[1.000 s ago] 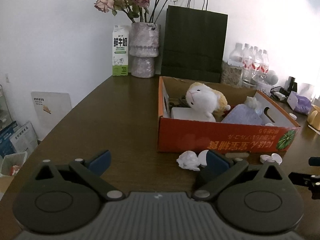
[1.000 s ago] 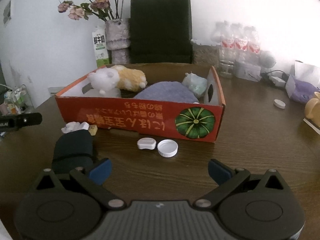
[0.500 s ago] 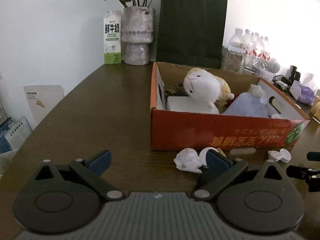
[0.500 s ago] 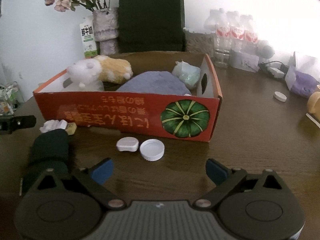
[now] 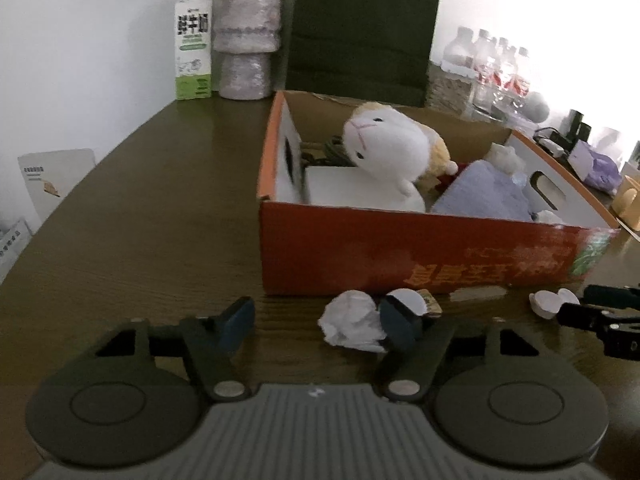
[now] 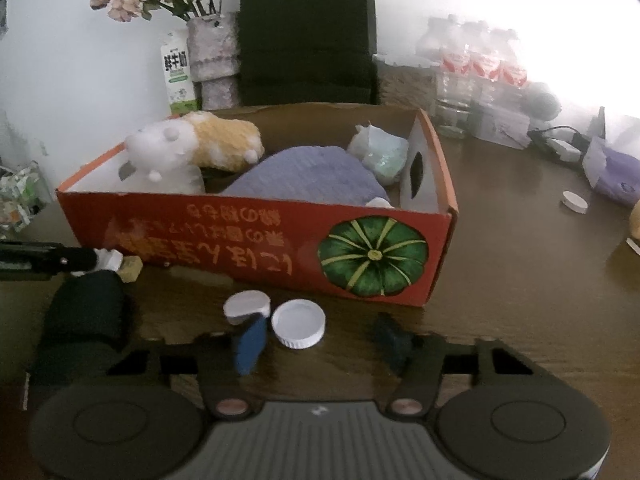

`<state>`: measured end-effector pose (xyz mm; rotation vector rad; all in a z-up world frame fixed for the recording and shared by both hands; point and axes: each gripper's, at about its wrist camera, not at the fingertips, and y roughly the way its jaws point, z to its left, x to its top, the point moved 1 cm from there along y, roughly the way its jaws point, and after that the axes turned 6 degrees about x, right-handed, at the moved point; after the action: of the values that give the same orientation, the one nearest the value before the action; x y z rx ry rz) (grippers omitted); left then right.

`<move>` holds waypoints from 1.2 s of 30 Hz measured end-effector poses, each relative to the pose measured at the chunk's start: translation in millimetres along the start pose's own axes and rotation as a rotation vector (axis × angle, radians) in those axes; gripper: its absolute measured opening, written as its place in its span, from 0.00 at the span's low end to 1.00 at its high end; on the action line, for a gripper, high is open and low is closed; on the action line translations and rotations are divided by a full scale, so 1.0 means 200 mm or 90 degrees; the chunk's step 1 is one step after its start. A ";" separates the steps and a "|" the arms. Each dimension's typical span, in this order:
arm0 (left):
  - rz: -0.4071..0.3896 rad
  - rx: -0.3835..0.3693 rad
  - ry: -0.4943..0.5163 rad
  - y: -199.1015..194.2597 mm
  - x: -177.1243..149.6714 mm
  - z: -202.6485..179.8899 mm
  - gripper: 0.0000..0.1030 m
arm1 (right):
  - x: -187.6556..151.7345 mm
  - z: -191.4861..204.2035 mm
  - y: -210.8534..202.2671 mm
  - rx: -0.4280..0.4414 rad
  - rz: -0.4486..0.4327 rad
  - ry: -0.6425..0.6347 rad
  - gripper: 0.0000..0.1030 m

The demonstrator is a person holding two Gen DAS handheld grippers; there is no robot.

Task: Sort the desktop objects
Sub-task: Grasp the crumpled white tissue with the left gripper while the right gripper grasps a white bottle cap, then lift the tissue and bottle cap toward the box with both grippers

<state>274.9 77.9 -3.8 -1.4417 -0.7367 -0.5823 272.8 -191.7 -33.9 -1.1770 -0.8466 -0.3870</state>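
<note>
White scraps sat on the table right against the orange box (image 6: 256,236), so both jaws had just been closing: left gripper (image 5: 316,322) on crumpled paper (image 5: 350,322), right gripper (image 6: 320,340) around the bottle cap (image 6: 298,323), neither pinched yet

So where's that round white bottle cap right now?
In the right wrist view the white bottle cap lies open side up on the table, just in front of the orange box, beside a small white case on its left.
</note>
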 end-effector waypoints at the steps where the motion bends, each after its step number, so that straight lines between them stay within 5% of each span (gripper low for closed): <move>1: 0.004 -0.003 0.000 0.01 0.00 0.00 0.62 | 0.00 0.00 0.00 0.004 -0.001 -0.001 0.48; 6: 0.007 -0.004 -0.004 0.02 0.00 -0.01 0.43 | 0.00 0.02 0.00 0.021 -0.006 -0.009 0.28; 9: 0.008 -0.015 -0.010 0.02 0.00 0.00 0.23 | -0.01 0.03 -0.01 0.027 -0.008 -0.015 0.27; 22: -0.024 0.008 -0.049 -0.10 -0.01 0.09 0.21 | 0.00 0.05 -0.10 0.038 -0.040 -0.016 0.27; 36: -0.170 0.014 -0.039 -0.38 0.18 0.05 0.21 | 0.12 0.12 -0.28 0.046 -0.118 -0.056 0.27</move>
<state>240.3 85.2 73.2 -1.3545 -0.9896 -0.7340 241.9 -186.4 24.7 -1.0587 -1.0428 -0.4542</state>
